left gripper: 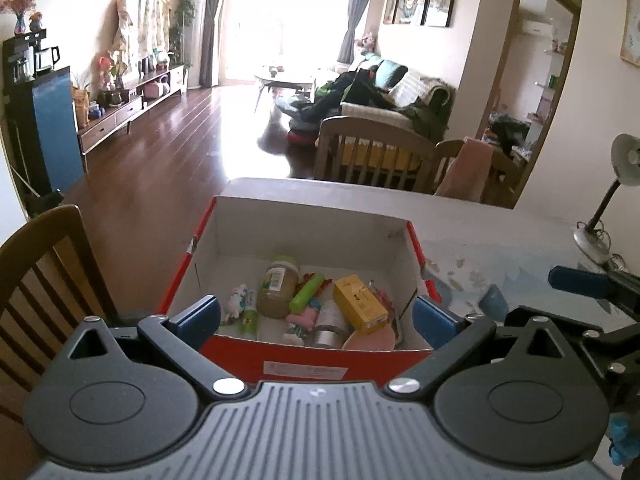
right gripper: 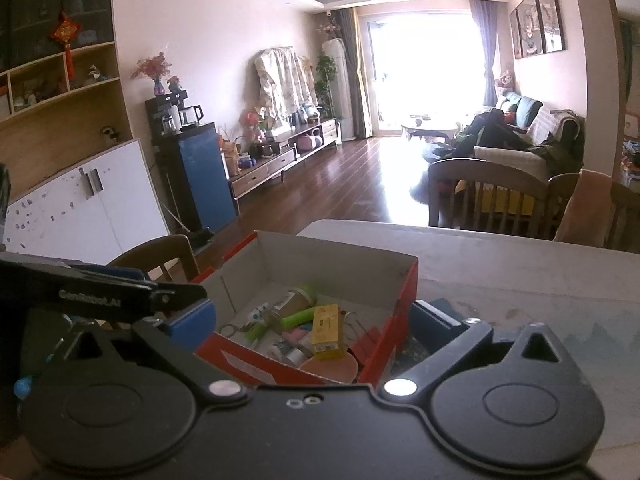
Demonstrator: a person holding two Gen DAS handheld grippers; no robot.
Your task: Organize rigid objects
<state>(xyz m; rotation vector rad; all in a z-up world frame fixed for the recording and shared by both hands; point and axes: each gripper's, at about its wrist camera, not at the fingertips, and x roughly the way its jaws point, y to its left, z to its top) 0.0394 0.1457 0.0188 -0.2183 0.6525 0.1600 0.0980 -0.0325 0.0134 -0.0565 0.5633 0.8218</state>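
- Now, I am holding the left gripper (left gripper: 316,316) over the near end of a red cardboard box (left gripper: 416,252) sitting on a pale table (left gripper: 500,232); its blue-padded fingers (left gripper: 200,316) are standing spread wide, one at each near corner of the box, pinching nothing.
- I am keeping the right gripper (right gripper: 312,322) just beside it, its fingers (right gripper: 192,318) likewise standing wide apart and empty, straddling the same box (right gripper: 404,308) from the right.
- Lying jumbled on the white floor of the box are a glass jar (left gripper: 278,286) on its side, a green tube (left gripper: 307,292), a yellow carton (left gripper: 360,304), a small silver-capped jar (left gripper: 330,326), a pink figure (left gripper: 304,316) and a pink dish (left gripper: 370,340) against the near wall.
- Standing on the table's right edge is a desk lamp (left gripper: 624,160), well apart from the box.
- Wooden chairs (left gripper: 372,152) are ringing the table, with a sunlit living room stretching out behind.
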